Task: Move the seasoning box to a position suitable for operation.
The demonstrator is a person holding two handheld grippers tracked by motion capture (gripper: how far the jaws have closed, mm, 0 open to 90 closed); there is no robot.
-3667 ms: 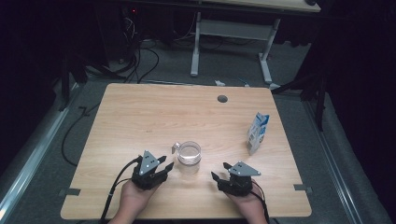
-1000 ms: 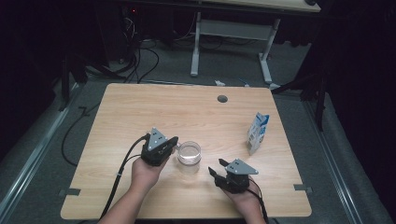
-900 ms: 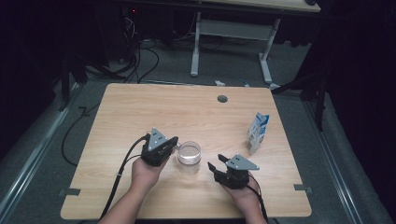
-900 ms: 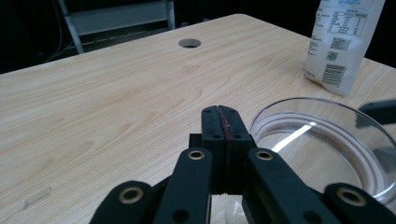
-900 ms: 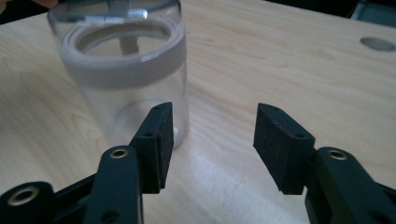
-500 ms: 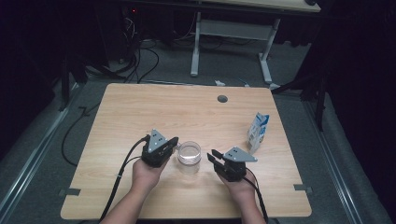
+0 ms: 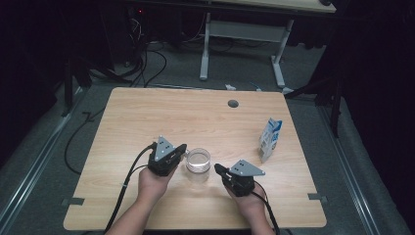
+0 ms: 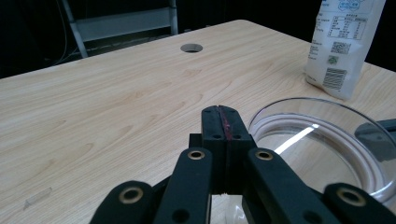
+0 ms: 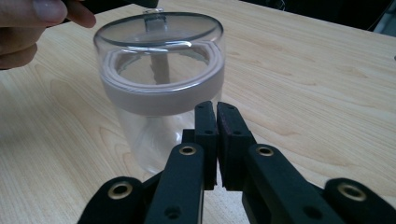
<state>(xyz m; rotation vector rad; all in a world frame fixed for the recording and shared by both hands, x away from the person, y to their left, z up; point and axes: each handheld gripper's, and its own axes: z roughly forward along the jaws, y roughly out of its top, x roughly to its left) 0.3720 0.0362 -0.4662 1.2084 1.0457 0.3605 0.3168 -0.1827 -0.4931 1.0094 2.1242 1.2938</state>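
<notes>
Glass jar (image 7: 198, 160) with a clear lid stands near the front middle of the table (image 7: 147, 112), between the two grippers. The left gripper (image 7: 182, 150) rests just beside its rim with jaws fully closed on nothing, and the right gripper (image 7: 218, 169) has just been closing its jaws, now shut and empty, just beside the jar. To grip well, I think one gripper should open wide first and approach level. The carton (image 7: 270, 139) carries a printed table and barcode, too small to read.

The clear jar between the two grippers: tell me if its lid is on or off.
On. The clear lid sits flat on the upright jar, its pale seal ring snug inside the rim; the jar looks empty.
</notes>
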